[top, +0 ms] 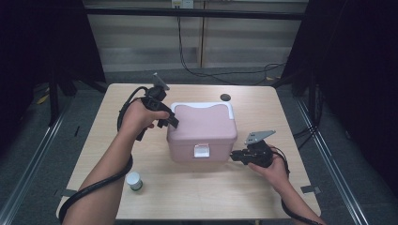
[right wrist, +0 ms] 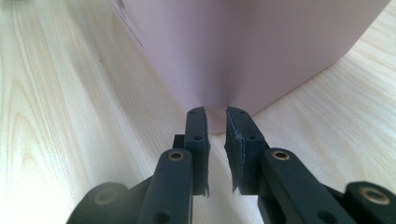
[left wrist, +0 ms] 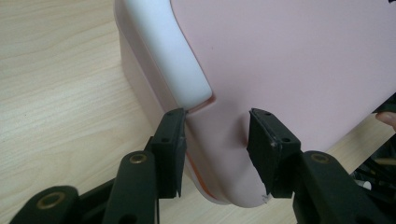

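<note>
A pink box [top: 202, 126] with a closed lid stands in the middle of the table, with a white handle [top: 202, 105] along its back and a white latch [top: 202, 151] on its front. My left gripper [top: 171, 119] is at the lid's back left corner. In the left gripper view it [left wrist: 217, 140] is open, its jaws straddling the rounded lid corner [left wrist: 219, 154] just below the handle's end [left wrist: 173, 60]. My right gripper [top: 233, 156] sits low at the box's front right corner. Its [right wrist: 217, 135] jaws are nearly shut with nothing between them, tips just short of the pink wall [right wrist: 243, 46].
A small white jar [top: 134, 180] with a green band stands near the front left of the wooden table [top: 211, 197]. A dark round spot [top: 225, 97] lies behind the box. Cables trail from both grippers along the forearms.
</note>
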The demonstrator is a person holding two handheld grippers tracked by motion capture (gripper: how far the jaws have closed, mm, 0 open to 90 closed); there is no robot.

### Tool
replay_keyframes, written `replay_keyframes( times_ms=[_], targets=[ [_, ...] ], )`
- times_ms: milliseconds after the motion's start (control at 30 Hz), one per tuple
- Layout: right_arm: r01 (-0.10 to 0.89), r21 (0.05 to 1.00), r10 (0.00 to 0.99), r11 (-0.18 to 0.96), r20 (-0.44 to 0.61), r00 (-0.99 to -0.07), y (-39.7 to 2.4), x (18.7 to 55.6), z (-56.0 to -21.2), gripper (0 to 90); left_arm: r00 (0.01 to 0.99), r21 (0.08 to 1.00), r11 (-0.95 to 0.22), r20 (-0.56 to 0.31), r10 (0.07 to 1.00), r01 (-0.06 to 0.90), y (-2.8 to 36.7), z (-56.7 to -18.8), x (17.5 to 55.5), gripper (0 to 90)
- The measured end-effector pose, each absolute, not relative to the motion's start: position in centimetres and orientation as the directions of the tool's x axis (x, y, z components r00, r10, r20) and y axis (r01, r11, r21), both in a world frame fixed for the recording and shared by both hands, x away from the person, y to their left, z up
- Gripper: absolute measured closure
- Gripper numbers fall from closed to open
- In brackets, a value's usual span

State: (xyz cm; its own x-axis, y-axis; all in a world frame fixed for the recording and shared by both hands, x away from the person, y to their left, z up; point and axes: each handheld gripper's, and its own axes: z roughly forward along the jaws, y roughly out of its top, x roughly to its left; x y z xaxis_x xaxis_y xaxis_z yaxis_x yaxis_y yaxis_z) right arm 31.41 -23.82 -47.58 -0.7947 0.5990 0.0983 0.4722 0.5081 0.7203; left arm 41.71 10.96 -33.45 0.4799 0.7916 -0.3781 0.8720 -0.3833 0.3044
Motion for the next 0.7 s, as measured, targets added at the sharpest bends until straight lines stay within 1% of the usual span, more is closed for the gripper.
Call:
replay_keyframes(
  times_ms=[300, 367, 467, 500, 567, 600, 667, 700],
  targets=[
    [0.471, 0.712, 0.574, 0.522, 0.116, -0.811, -22.5, 32.0, -48.0, 78.9, 0.468, 0.303, -0.373, -0.364, 0.805, 0.877, 12.3, -33.4, 41.6, 56.7],
    [0.456, 0.712, 0.556, 0.534, 0.11, -0.824, -21.9, 31.9, -48.0, 79.8, 0.467, 0.3, -0.372, -0.373, 0.802, 0.879, 12.6, -33.4, 41.6, 57.1],
    [0.445, 0.721, 0.528, 0.531, 0.129, -0.839, -20.8, 31.9, -48.1, 79.9, 0.466, 0.312, -0.363, -0.381, 0.798, 0.878, 12.9, -33.5, 41.6, 57.3],
    [0.428, 0.714, 0.524, 0.554, 0.1, -0.846, -20.3, 31.8, -48.0, 79.9, 0.471, 0.321, -0.365, -0.379, 0.796, 0.874, 13.0, -33.5, 41.5, 57.3],
    [0.425, 0.712, 0.51, 0.559, 0.108, -0.853, -19.9, 31.8, -48.0, 79.9, 0.476, 0.329, -0.366, -0.376, 0.795, 0.871, 13.1, -33.5, 41.5, 57.1],
    [0.413, 0.7, 0.5, 0.583, 0.092, -0.861, -19.3, 31.7, -47.7, 80.5, 0.477, 0.341, -0.361, -0.369, 0.798, 0.868, 13.5, -33.6, 41.4, 55.8],
    [0.402, 0.704, 0.486, 0.585, 0.092, -0.869, -19.4, 31.6, -47.3, 80.9, 0.47, 0.356, -0.346, -0.363, 0.804, 0.868, 14.1, -33.6, 41.4, 53.3],
    [0.403, 0.703, 0.5, 0.586, 0.077, -0.863, -19.6, 31.6, -47.0, 81.0, 0.462, 0.358, -0.336, -0.365, 0.809, 0.871, 14.4, -33.6, 41.4, 51.8]
  ],
)
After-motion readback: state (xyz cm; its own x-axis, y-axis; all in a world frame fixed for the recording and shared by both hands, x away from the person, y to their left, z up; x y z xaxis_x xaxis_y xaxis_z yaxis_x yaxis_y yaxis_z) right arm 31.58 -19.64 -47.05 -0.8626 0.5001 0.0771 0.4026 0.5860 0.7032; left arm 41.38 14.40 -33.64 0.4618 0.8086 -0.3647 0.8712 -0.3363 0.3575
